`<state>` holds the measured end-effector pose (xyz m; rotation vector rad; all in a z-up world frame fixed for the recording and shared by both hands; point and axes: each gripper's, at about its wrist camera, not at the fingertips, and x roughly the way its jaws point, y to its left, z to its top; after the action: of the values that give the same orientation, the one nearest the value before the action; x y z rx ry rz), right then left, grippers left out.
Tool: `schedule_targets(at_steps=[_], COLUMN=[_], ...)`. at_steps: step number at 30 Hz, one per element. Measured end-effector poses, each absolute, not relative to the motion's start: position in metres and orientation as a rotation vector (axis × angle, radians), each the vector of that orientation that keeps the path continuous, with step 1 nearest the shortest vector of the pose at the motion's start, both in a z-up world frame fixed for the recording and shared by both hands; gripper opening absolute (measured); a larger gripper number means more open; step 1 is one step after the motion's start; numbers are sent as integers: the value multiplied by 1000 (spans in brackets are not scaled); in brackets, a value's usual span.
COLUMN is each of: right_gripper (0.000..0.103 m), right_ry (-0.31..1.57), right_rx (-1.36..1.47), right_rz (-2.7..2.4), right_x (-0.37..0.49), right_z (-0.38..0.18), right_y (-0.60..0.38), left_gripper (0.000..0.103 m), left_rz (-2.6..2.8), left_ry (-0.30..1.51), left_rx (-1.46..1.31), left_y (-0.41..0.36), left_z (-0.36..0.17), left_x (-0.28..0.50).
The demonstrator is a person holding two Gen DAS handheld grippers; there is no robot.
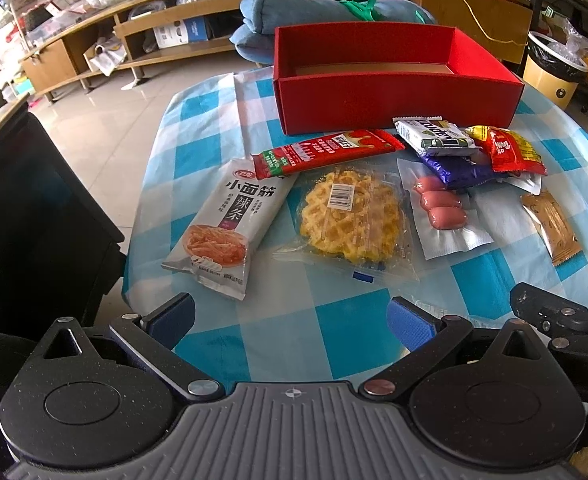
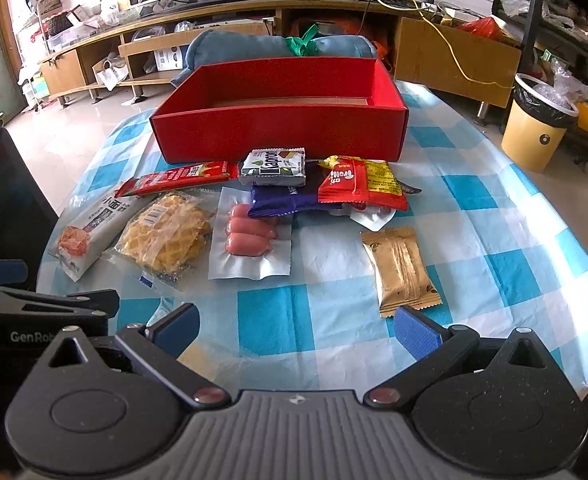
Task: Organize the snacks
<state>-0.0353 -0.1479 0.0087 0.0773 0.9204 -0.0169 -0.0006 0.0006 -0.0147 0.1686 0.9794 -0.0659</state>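
Right wrist view: gold pack (image 2: 404, 274) lies just ahead of the right gripper (image 2: 296, 330), lengthwise toward the red box (image 2: 277, 132); both grippers' jaws spread wide.

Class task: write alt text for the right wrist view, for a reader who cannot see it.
An empty red box sits on a blue-checked tablecloth, with wrapped snacks spread in front of it: a waffle, sausages, a gold packet. The right gripper hovers open in the foreground, holding nothing.

An open red cardboard box (image 2: 277, 136) is seen empty; assorted sealed snack packets (image 2: 253, 216) are spread flat before it.
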Motion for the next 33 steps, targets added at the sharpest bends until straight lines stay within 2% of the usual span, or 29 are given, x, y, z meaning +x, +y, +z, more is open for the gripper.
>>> schedule_targets(at_steps=[33], right_gripper=[100], right_ry=[945], right_rx=[74], right_rz=[-7], right_x=[-36], right_z=[5], right_y=[-146], left_gripper=[103], left_rz=[-67], left_ry=[981], left_rx=[168], left_y=[0], left_z=[-15], left_x=[-1])
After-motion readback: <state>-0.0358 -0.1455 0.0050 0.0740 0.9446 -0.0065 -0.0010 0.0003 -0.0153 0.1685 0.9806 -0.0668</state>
